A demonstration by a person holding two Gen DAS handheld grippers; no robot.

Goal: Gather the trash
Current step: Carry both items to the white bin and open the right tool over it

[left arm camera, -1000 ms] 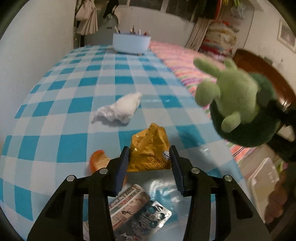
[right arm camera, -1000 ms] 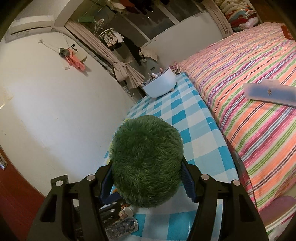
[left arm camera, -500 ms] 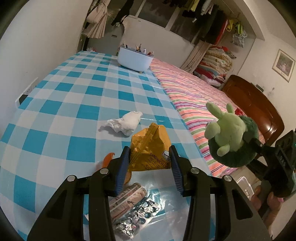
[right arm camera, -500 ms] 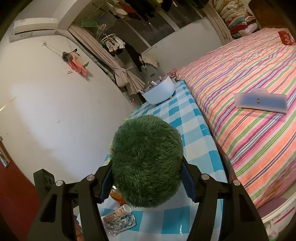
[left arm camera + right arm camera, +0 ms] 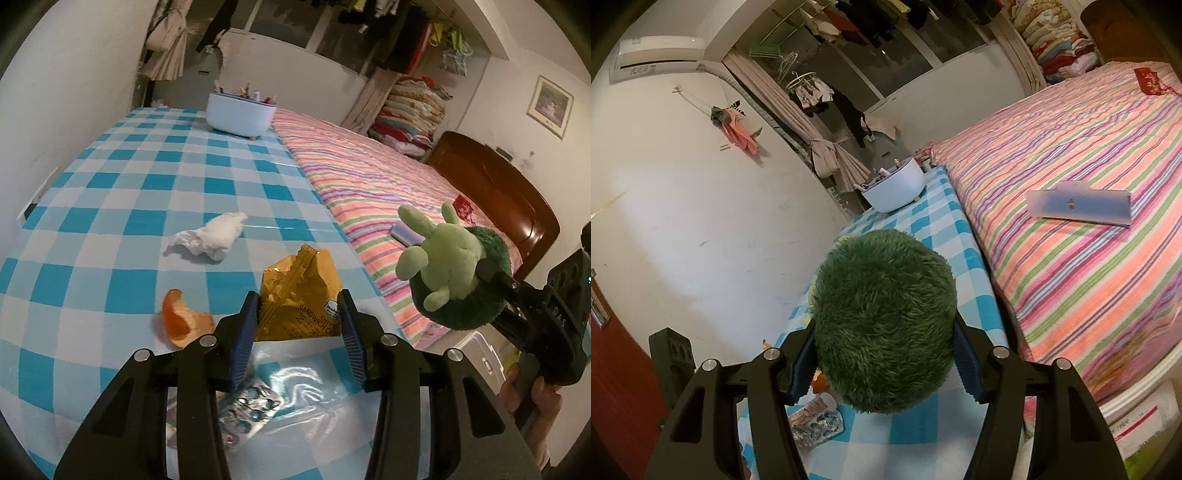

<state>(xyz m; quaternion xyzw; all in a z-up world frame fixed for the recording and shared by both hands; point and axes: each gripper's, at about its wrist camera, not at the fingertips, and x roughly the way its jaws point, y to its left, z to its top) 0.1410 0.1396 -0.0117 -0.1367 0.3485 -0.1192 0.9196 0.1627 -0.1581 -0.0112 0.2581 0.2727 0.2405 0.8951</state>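
My left gripper pinches the yellow cracker packet; my right gripper clamps a green plush toy. Crumpled tissue at eleven o'clock, orange peel at nine, blister pack at six remain on the checked tablecloth.

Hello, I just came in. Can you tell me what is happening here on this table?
A person is clearing trash from a table with a blue-and-white checked cloth, holding a gripper in each hand. The left gripper is closed on a crumpled yellow snack wrapper. The right gripper is closed on a fuzzy green plush toy, held near the table's edge beside the striped bed. A crumpled white tissue, an orange peel and an empty foil pill blister lie on the cloth.
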